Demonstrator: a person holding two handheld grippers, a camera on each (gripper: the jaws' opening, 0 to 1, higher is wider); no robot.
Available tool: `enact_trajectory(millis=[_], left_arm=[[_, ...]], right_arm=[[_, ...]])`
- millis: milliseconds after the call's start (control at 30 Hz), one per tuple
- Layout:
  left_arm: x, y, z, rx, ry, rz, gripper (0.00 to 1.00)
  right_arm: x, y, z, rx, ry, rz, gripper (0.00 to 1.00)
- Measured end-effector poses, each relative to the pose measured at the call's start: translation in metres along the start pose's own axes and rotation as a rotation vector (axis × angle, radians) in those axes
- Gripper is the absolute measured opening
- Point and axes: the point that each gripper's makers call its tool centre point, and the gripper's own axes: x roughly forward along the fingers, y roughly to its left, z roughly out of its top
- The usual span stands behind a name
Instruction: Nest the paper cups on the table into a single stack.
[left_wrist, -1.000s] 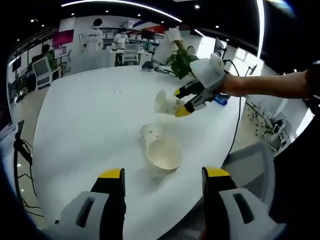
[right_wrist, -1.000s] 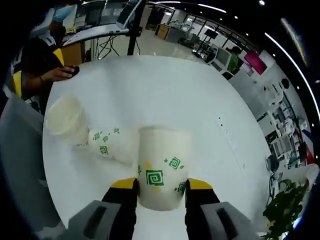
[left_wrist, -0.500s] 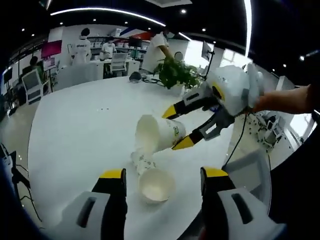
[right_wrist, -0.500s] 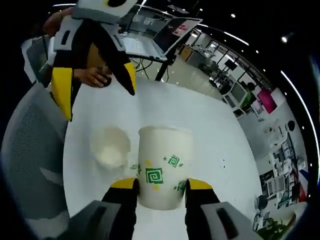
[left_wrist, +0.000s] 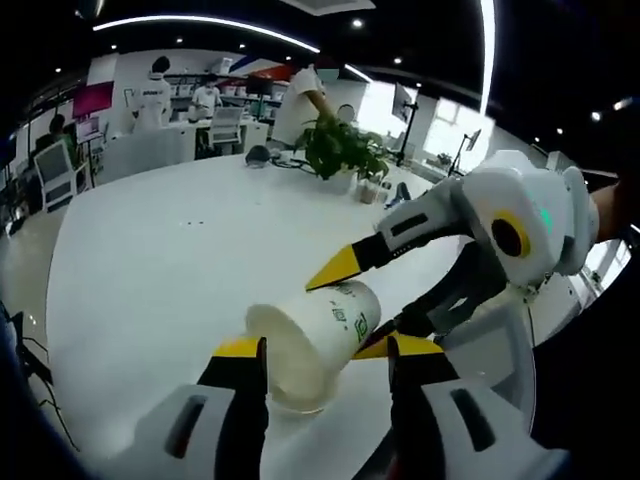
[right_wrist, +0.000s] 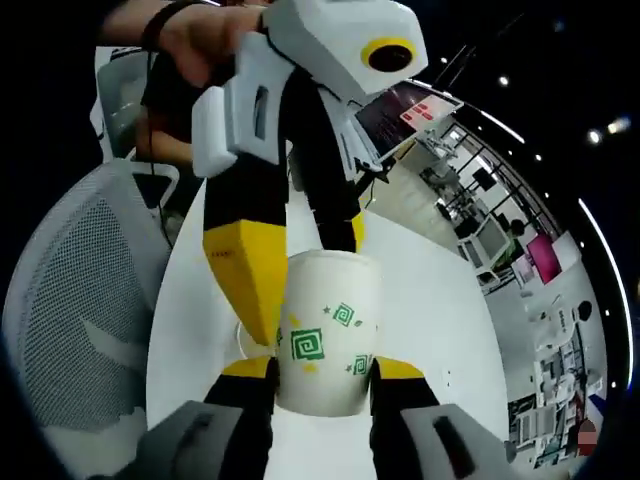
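My right gripper (right_wrist: 323, 369) is shut on a white paper cup with green square marks (right_wrist: 327, 322). In the left gripper view that cup (left_wrist: 312, 335) lies tilted, mouth toward the camera, between the right gripper's yellow fingertips (left_wrist: 335, 268). Its mouth hangs just over the rim of a second cup (left_wrist: 297, 401) on the white table (left_wrist: 150, 250). My left gripper (left_wrist: 325, 350) is open, its jaws either side of both cups. In the right gripper view the left gripper's yellow fingers (right_wrist: 245, 270) reach down beside the held cup, and the second cup's rim (right_wrist: 246, 343) peeks out behind it.
A grey mesh chair (right_wrist: 80, 330) stands at the table's near edge. A potted plant (left_wrist: 335, 150) and small items sit at the far side of the table. People stand at desks in the background. A hand (right_wrist: 200, 25) holds the left gripper.
The right gripper has carried its cup lower and closer, into the space between the left gripper's jaws and over the second cup. The left gripper's jaws stand slightly closer together.
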Motion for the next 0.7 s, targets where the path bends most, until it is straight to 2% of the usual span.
enact_trajectory(millis=[267, 400, 567, 700], left_arm=[[0.005, -0.007, 0.002, -0.037, -0.013, -0.044, 0.37], [0.007, -0.013, 0.004, -0.058, -0.019, -0.075, 0.29], [0.008, -0.021, 0.006, -0.091, -0.029, -0.105, 0.16], [0.003, -0.026, 0.004, -0.107, -0.025, -0.103, 0.14]], right_arm=[[-0.004, 0.005, 0.023, -0.083, -0.057, -0.016, 0.36], [-0.003, 0.009, 0.03, -0.084, -0.079, -0.013, 0.36], [0.0, 0.017, 0.039, -0.09, -0.1, -0.004, 0.36], [0.002, 0.017, 0.037, -0.096, -0.094, -0.01, 0.36]])
